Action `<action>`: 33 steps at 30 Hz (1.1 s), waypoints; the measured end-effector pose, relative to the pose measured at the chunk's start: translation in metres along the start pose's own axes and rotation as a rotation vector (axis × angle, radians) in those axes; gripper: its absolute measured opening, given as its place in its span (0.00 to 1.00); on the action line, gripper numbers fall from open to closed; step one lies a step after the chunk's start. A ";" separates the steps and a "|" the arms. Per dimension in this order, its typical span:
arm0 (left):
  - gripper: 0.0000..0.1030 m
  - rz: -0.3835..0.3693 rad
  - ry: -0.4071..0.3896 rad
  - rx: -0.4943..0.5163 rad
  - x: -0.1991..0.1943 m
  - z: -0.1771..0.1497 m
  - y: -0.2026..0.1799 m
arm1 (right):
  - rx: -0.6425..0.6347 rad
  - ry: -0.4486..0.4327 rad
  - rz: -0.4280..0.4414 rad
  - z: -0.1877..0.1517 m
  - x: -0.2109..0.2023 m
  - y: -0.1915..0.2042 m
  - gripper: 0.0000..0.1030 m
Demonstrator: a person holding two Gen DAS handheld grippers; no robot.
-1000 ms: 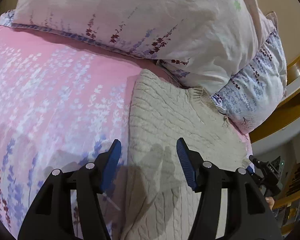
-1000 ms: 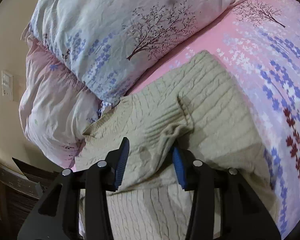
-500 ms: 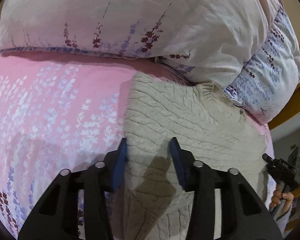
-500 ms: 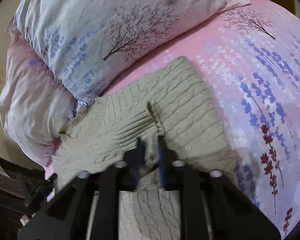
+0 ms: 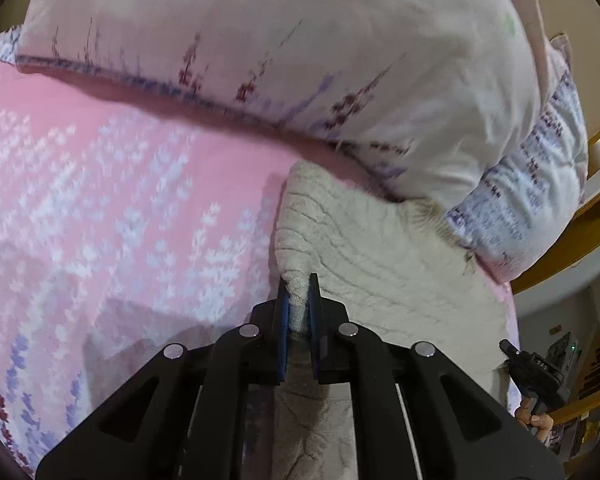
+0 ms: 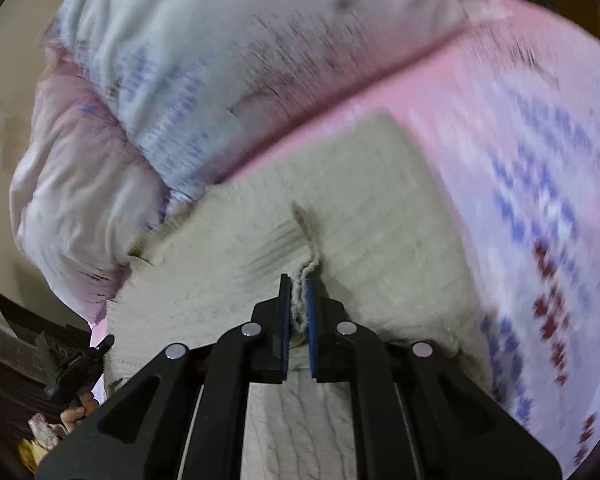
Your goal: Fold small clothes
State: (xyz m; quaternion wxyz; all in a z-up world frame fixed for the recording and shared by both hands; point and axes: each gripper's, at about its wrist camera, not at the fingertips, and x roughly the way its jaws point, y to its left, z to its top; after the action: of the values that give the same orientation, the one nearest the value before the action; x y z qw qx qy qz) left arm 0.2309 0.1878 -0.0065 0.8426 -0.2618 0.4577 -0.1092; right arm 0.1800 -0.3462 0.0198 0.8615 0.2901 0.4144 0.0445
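Observation:
A small beige cable-knit sweater [image 5: 380,256] lies on a pink floral bed sheet [image 5: 100,200], its collar against the pillows. My left gripper [image 5: 298,284] is shut on the sweater's left edge, with knit bunched between the blue pads. In the right wrist view the sweater [image 6: 380,208] shows a sleeve folded across its middle. My right gripper [image 6: 299,280] is shut on the ribbed cuff end of that sleeve. The sweater's lower part is hidden under both grippers.
Two floral pillows [image 5: 300,60] are stacked behind the sweater; they also show in the right wrist view [image 6: 200,60]. A wooden bed frame [image 5: 572,240] runs along the right. The bed edge lies just beyond the sweater's side [image 6: 100,328]. The other gripper shows at far right [image 5: 540,372].
Both grippers were open over the sweater a second ago. The right shut on the sleeve cuff first, then the left shut on the sweater's left edge. Both views are blurred by motion now.

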 end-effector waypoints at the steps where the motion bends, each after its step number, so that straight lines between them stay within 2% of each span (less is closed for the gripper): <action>1: 0.07 -0.004 -0.003 -0.003 0.000 0.000 0.000 | -0.010 -0.015 0.003 -0.001 -0.001 0.002 0.07; 3: 0.07 -0.008 -0.006 -0.003 0.000 0.002 -0.002 | -0.033 -0.043 0.022 0.002 -0.007 0.009 0.07; 5: 0.08 0.006 -0.004 0.011 0.001 0.004 -0.004 | -0.073 -0.056 -0.018 0.003 -0.010 0.013 0.07; 7: 0.08 0.019 -0.009 0.022 0.002 0.003 -0.005 | -0.081 -0.006 -0.089 0.002 0.001 0.011 0.07; 12: 0.08 0.018 -0.011 0.012 0.004 0.004 -0.006 | -0.086 -0.002 -0.109 -0.010 -0.002 0.013 0.07; 16: 0.09 0.048 -0.020 0.030 0.007 0.002 -0.012 | -0.078 -0.001 -0.126 -0.012 -0.001 0.013 0.06; 18: 0.10 0.051 -0.021 0.028 0.004 0.002 -0.013 | -0.114 -0.007 -0.154 -0.010 0.000 0.019 0.07; 20: 0.18 0.045 -0.023 0.010 -0.003 -0.001 -0.011 | -0.153 -0.014 -0.191 -0.012 -0.004 0.025 0.15; 21: 0.19 0.039 -0.033 0.003 -0.012 -0.004 -0.009 | -0.162 -0.033 -0.202 -0.015 -0.012 0.028 0.27; 22: 0.26 0.032 -0.043 0.001 -0.022 -0.006 -0.008 | -0.175 -0.073 -0.194 -0.019 -0.026 0.029 0.45; 23: 0.36 0.024 -0.050 -0.001 -0.033 -0.009 -0.006 | -0.183 -0.099 -0.175 -0.022 -0.038 0.030 0.52; 24: 0.40 0.005 -0.054 -0.002 -0.047 -0.015 -0.005 | -0.191 -0.116 -0.151 -0.026 -0.050 0.029 0.58; 28: 0.42 -0.100 -0.028 0.057 -0.097 -0.056 -0.010 | -0.232 -0.073 -0.018 -0.050 -0.098 0.013 0.63; 33: 0.42 -0.149 0.047 0.134 -0.139 -0.134 -0.014 | -0.220 0.043 0.075 -0.100 -0.141 -0.024 0.64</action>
State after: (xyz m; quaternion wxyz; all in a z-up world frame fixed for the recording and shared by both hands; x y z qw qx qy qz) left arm 0.0430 0.1892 0.0413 0.8369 -0.2354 0.4482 -0.2081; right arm 0.0099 -0.3645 0.0555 0.8766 0.2082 0.4145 0.1280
